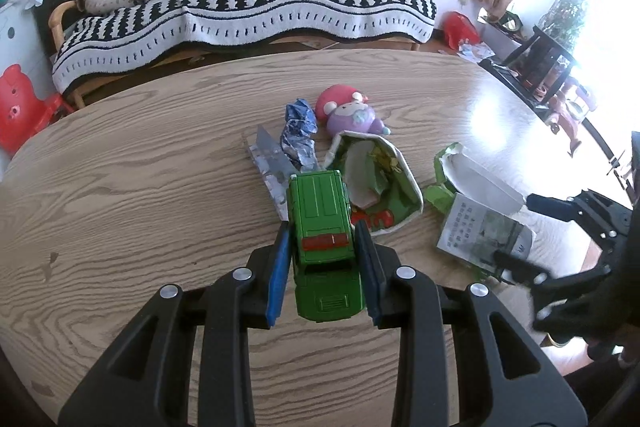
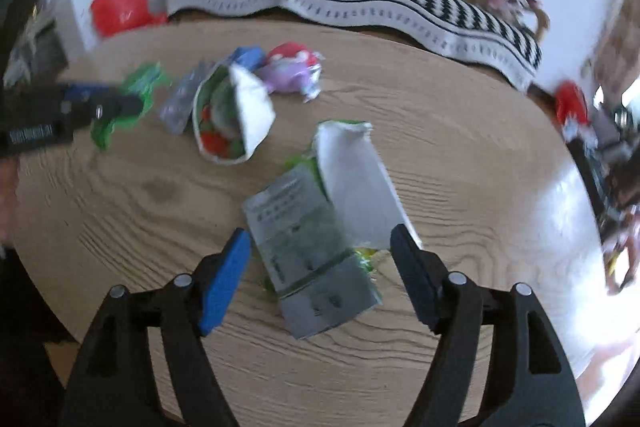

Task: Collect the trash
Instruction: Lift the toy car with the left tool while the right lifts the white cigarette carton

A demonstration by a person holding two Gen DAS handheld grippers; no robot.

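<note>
Left tongs (image 1: 324,267) clamped, right tongs (image 2: 320,279) spread wide, both angled downward.

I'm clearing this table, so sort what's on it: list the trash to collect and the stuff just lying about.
Trash to collect:
- torn green carton, between the open right gripper
- ripped snack bag
- crumpled blue wrapper
- grey foil scrap

Just lying about:
- green toy car, held in the left gripper
- purple plush toy
- red ball

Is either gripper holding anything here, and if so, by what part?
The left gripper holds the green toy truck, its pads clamped on the truck's two long sides near the cab. The right gripper is open over the torn green carton, gripping nothing.
</note>
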